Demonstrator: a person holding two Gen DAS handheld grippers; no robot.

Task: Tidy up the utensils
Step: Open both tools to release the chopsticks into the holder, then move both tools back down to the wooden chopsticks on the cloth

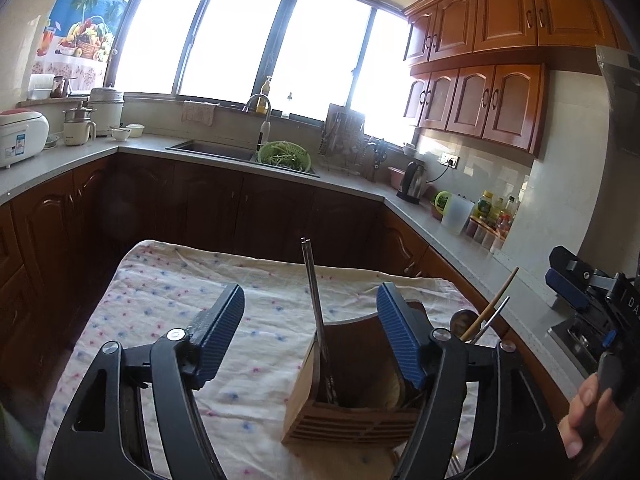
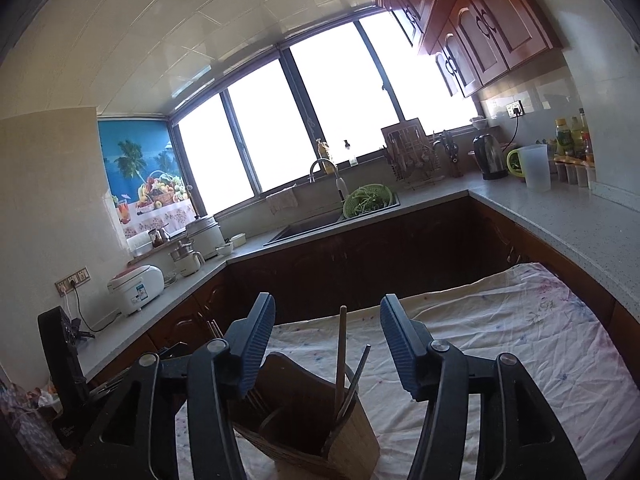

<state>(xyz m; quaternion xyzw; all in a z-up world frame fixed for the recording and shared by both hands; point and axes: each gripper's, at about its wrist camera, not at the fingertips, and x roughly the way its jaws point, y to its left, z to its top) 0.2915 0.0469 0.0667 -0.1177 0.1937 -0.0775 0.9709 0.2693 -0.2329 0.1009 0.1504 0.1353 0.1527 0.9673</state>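
A wooden utensil holder [image 1: 352, 392] stands on the table under a dotted white cloth [image 1: 180, 292]. A pair of metal chopsticks [image 1: 314, 292] stands upright in its near compartment. A wooden chopstick [image 1: 494, 304] and a round spoon end [image 1: 462, 322] stick out behind. My left gripper [image 1: 311, 291] is open, its blue pads either side of the metal chopsticks without touching them. In the right wrist view my right gripper [image 2: 328, 302] is open above the holder [image 2: 320, 440], apart from the wooden chopstick [image 2: 341, 352] and a metal one [image 2: 358, 372].
A hand [image 1: 580, 420] holds the right gripper at the left wrist view's right edge. Grey counters run around the table, with a sink [image 1: 216, 150], a green colander [image 1: 285, 156], a kettle [image 1: 414, 180], bottles [image 1: 492, 212] and a rice cooker [image 1: 20, 136].
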